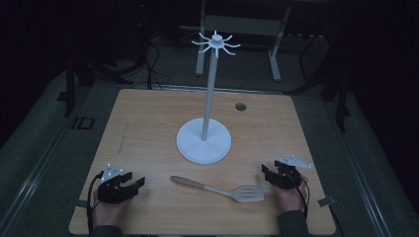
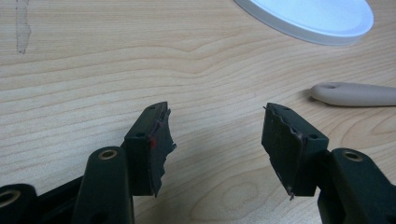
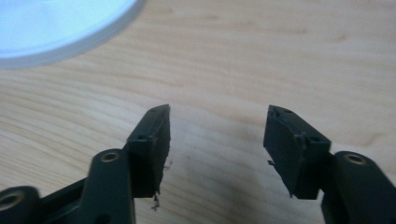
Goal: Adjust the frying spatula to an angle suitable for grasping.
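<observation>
Wooden table lies under my tools. Nearest me, my left gripper and right gripper rest with jaws spread, holding nothing. Between them lies a spatula; behind it stands a white rack.

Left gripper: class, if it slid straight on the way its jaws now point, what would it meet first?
Probably nothing soon: bare tabletop lies ahead of the left gripper. The spatula handle and stand base sit off to its right.

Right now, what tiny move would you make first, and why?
Probably ease the left tongs toward the spatula handle. Both tongs are open and empty, the spatula lies flat between them, and its handle points left, in front of the hook stand.
</observation>
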A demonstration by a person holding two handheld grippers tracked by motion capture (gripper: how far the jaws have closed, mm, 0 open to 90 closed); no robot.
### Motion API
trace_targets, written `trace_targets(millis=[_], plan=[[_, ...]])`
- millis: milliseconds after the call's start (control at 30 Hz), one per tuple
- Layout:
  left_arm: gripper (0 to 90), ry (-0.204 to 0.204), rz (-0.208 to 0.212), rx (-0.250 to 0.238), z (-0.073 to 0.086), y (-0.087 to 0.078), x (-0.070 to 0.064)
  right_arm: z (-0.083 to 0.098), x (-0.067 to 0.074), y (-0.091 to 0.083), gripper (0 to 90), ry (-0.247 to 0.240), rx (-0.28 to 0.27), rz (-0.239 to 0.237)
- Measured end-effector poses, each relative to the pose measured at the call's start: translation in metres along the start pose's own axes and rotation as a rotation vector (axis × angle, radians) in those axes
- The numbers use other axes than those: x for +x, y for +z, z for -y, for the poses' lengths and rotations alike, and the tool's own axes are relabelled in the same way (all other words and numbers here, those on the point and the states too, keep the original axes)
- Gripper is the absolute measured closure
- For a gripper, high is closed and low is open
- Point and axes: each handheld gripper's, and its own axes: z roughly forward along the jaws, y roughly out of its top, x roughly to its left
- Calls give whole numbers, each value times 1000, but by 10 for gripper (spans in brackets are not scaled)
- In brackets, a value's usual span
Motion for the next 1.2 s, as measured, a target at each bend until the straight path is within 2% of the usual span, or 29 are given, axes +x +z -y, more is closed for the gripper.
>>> trace_targets(millis=[67,133,167,200,233,267,467,533,567,600,833,1000,1200], plan=[[422,5,2,3,0,0,0,-1,0,-2,391,-1,-11,-1],[422,12,4,6,0,0,-1,-5,2,-6,312,-11,-7,-33],[422,15,3,5,0,0,-2,-5,2,-6,312,-11,-7,-33],[422,18,3,3,0,-1,-2,-7,3,-7,329,-14,1,-37],[422,22,3,2,0,-1,-2,-11,6,-11,359,-47,2,-29],[422,23,4,2,0,0,-2,-11,6,-11,359,-47,2,-29],[423,28,0,-6,0,0,-2,-24,20,-22,449,-129,1,-87],[424,30,3,-5,0,0,-3,-28,26,-24,483,-163,4,-120],[423,30,3,-5,0,0,-3,-28,26,-24,483,-163,4,-120],[423,36,4,-7,0,0,-4,-32,33,-26,490,-205,9,-154],[422,40,2,-7,0,1,-5,-44,55,-26,533,-329,27,-203],[420,47,3,1,0,2,-6,-47,74,-23,565,-387,47,-268],[417,48,2,0,0,2,-7,-50,93,-17,613,-457,103,-324]])
